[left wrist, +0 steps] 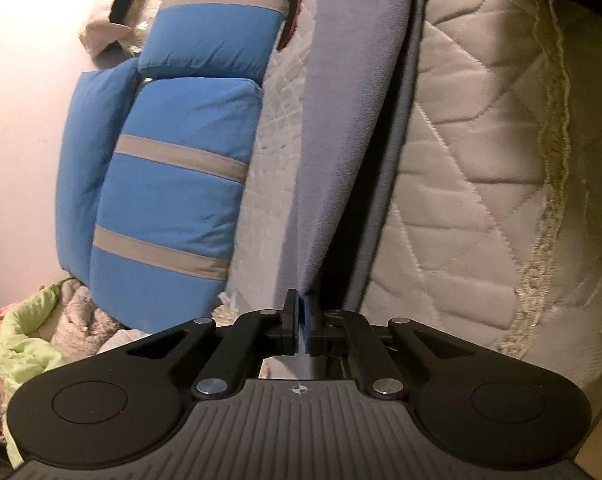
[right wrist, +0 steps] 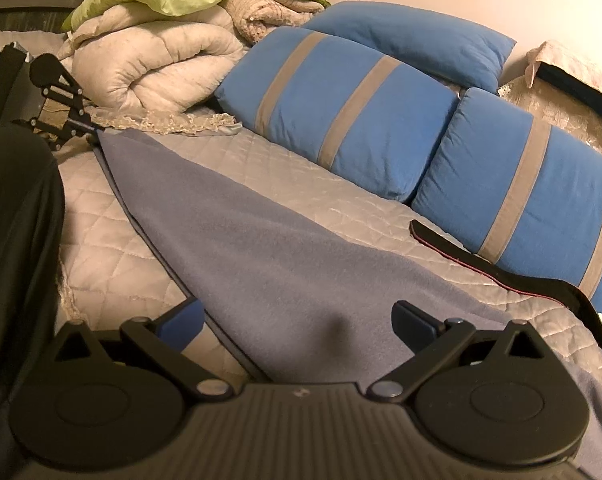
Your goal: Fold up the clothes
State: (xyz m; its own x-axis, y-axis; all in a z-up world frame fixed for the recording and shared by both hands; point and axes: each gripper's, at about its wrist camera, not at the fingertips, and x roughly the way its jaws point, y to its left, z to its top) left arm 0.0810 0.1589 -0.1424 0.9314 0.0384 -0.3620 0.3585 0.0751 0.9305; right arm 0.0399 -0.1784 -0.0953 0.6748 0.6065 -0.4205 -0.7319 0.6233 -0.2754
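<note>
A grey-blue fleece cloth (left wrist: pixel 353 92) lies spread over the quilted bed (left wrist: pixel 481 152). My left gripper (left wrist: pixel 301 322) is shut on one corner of it, the fabric pinched between the pads and rising away in a fold. In the right wrist view that same left gripper (right wrist: pixel 91 126) shows at the far left, holding the cloth's far corner. My right gripper (right wrist: pixel 299 322) stands open low over the near part of the cloth (right wrist: pixel 261 248). One of its fingers (right wrist: pixel 185 324) sits past the cloth's dark hem, the other over the fabric.
Blue pillows with grey stripes (right wrist: pixel 361 120) line the far side of the bed. A pile of rolled bedding with a green sheet (right wrist: pixel 161 40) sits at the back left. A black strap with a red edge (right wrist: pixel 501 276) lies by the pillows. A dark sleeve (right wrist: pixel 17 240) fills the left.
</note>
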